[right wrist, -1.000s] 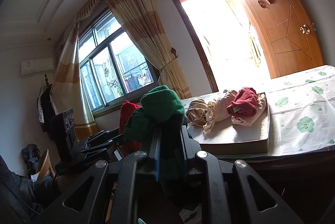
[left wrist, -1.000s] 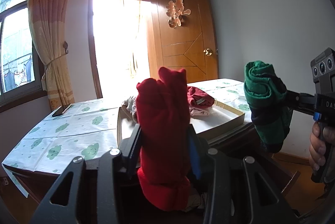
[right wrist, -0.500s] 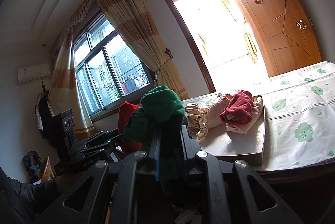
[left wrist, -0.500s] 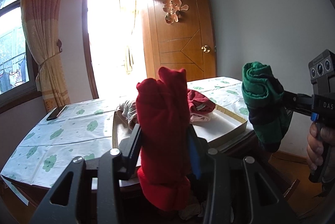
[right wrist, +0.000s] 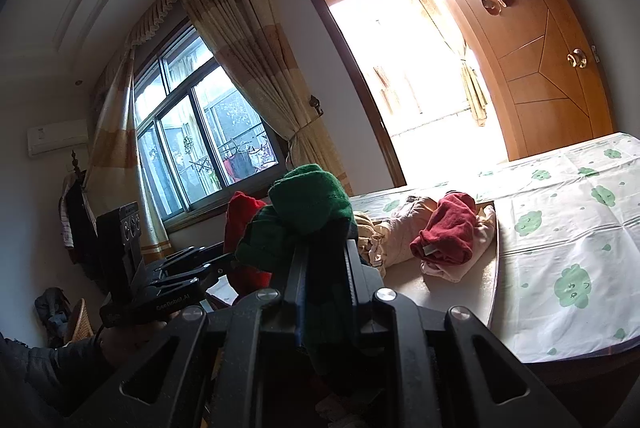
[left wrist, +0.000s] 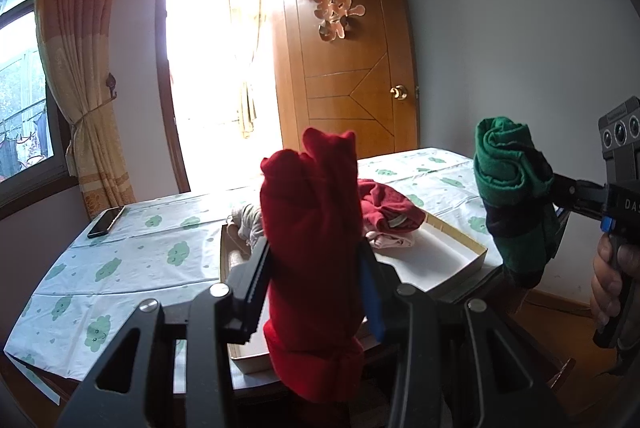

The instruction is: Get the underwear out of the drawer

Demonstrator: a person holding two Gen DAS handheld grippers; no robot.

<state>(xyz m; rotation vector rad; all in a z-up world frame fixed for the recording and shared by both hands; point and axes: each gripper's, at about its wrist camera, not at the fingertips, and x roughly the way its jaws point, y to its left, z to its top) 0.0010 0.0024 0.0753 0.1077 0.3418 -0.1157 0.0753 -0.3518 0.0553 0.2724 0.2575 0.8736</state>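
Observation:
My left gripper (left wrist: 316, 284) is shut on a rolled red underwear (left wrist: 312, 228), held upright in the air in front of the table. My right gripper (right wrist: 322, 268) is shut on a rolled green and dark underwear (right wrist: 306, 204); in the left wrist view that green roll (left wrist: 508, 176) hangs at the right, level with the red one. The red roll (right wrist: 240, 212) shows left of the green one in the right wrist view. The drawer itself is hidden below both grippers.
A shallow cardboard box (left wrist: 456, 256) on the cloud-print tablecloth (left wrist: 132, 260) holds dark red (left wrist: 388, 206), pink and beige folded clothes (right wrist: 400, 232). A phone (left wrist: 106, 222) lies at the table's far left. A wooden door (left wrist: 356, 68) stands open behind.
Both grippers have risen a little and moved toward the table with their rolls still held. The box and tabletop sit lower in both views.

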